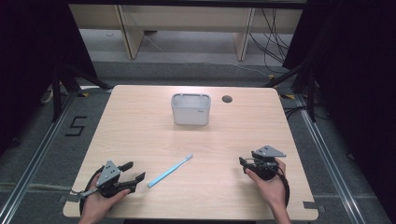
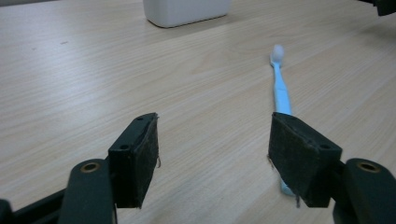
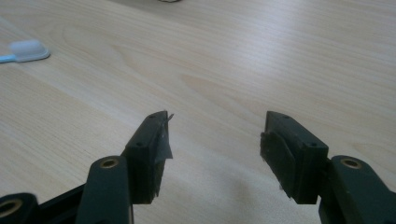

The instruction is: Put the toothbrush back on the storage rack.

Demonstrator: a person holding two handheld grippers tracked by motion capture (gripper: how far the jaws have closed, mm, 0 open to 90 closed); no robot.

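One light, stiff, slippery toothbrush lies near the surface's near edge; grip mid-handle. Left claw and right claw both gape wide, empty.

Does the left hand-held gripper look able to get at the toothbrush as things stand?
Probably yes. The left hand-held gripper is open, the toothbrush lies flat just beside it, handle end nearest, with bare table around it.

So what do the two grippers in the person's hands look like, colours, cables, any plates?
Both are black. The left gripper and the right gripper each carry a grey three-cornered plate on top and trail a black cable. In the gripper views each has two blocky black jaws with dark pads, small screw holes and brass-coloured rings at the pivots. The forearms are bare, with no sleeves showing.
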